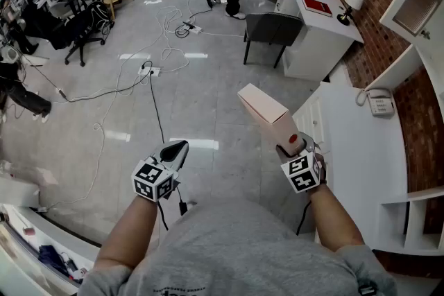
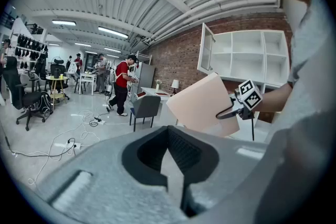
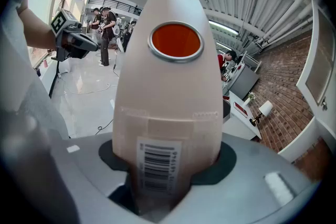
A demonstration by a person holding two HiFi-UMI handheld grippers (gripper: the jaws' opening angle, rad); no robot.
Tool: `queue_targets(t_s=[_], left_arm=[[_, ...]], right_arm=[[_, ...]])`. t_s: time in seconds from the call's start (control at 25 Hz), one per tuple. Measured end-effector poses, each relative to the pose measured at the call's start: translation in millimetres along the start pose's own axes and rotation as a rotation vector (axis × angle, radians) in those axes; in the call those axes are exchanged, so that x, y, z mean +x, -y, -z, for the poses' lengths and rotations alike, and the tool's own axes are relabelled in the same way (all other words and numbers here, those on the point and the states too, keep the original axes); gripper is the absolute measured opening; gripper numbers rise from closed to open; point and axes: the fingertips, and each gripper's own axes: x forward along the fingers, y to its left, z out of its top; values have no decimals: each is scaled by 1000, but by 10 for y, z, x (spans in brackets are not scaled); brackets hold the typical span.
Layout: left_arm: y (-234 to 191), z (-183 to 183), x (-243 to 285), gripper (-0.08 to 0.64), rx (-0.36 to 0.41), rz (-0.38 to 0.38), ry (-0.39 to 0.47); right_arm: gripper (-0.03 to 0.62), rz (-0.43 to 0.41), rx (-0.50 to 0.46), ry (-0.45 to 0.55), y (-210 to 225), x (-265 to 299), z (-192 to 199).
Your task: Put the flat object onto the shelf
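Head view: left gripper (image 1: 173, 151), near left, above the grey floor (image 1: 201, 100). Right gripper (image 1: 288, 142), near right, pinching the pale flat box (image 1: 263, 111), which is held in the air, slanting up and away, beside the white counter (image 1: 361, 149).
Left gripper view: jaws pressed together, nothing between them. Box at right, in front of the white wall shelf (image 2: 247, 55), not on it.
Right gripper view: jaws clamped on the box's near end. Barcode label (image 3: 156, 165) and orange disc (image 3: 176, 40) on the box's face.
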Motion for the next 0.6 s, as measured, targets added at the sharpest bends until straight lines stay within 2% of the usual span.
queue_targets(t_s=[0.6], left_arm=[[70, -80, 128, 0, -5, 0, -8]], right_arm=[[285, 5, 1, 5, 184, 2, 3]])
